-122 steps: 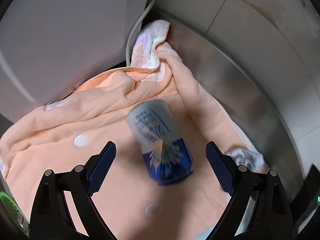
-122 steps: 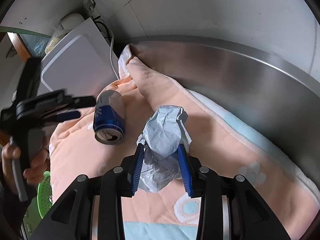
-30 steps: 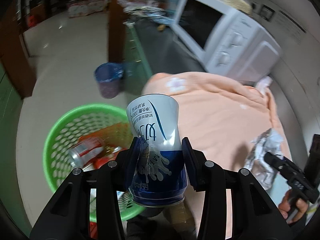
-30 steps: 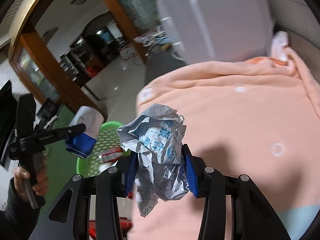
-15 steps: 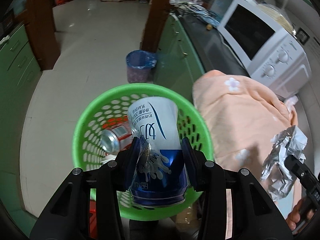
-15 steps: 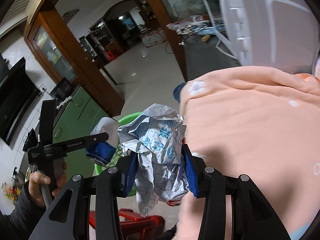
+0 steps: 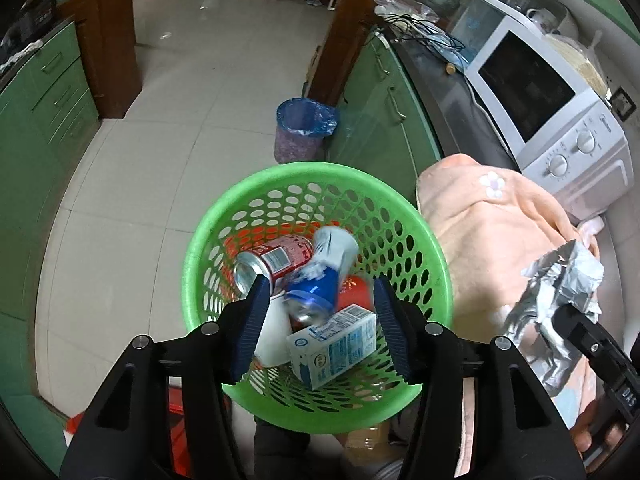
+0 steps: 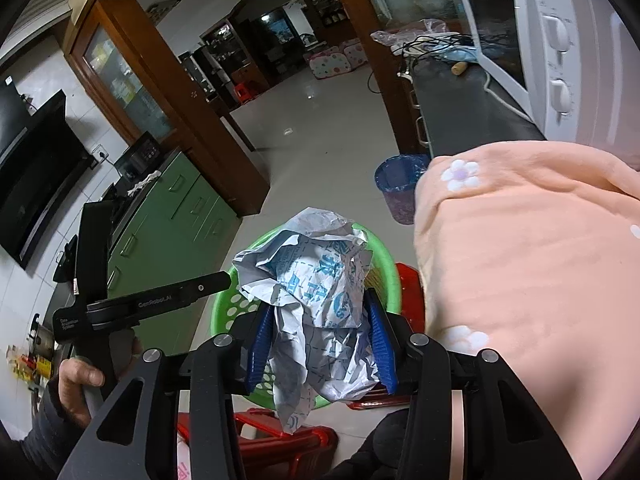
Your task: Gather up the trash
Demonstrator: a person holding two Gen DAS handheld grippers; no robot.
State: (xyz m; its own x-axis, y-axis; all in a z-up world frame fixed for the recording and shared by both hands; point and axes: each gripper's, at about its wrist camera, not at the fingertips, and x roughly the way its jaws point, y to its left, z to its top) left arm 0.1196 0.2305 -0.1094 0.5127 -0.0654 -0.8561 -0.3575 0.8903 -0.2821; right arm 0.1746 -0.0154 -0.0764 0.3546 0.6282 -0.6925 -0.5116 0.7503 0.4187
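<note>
A green perforated basket (image 7: pixel 208 220) sits below my left gripper (image 7: pixel 320 284). The gripper's jaws are opening, and the pads stand clear of the blue-and-white can (image 7: pixel 324 264). That can is blurred and lies loose in the basket on a red can (image 7: pixel 276 258), beside a milk carton (image 7: pixel 332 350) and a white cup (image 7: pixel 272 340). My right gripper (image 8: pixel 318 304) is shut on a crumpled blue-printed wrapper (image 8: pixel 316 272), held beside and above the basket's rim (image 8: pixel 224 304). The wrapper (image 7: pixel 560 280) also shows at the right of the left wrist view.
A peach flowered blanket (image 7: pixel 500 232) covers the counter to the right, with a white microwave (image 7: pixel 552 120) behind it. A blue-lined waste bin (image 7: pixel 304 128) stands on the tiled floor by green cabinets (image 7: pixel 372 92). A red stool (image 8: pixel 280 428) is under the basket.
The left jaws have parted and the blue-and-white can has dropped out into the basket. Both grippers moved off the blanket toward the basket; the right one keeps its grip on the wrapper.
</note>
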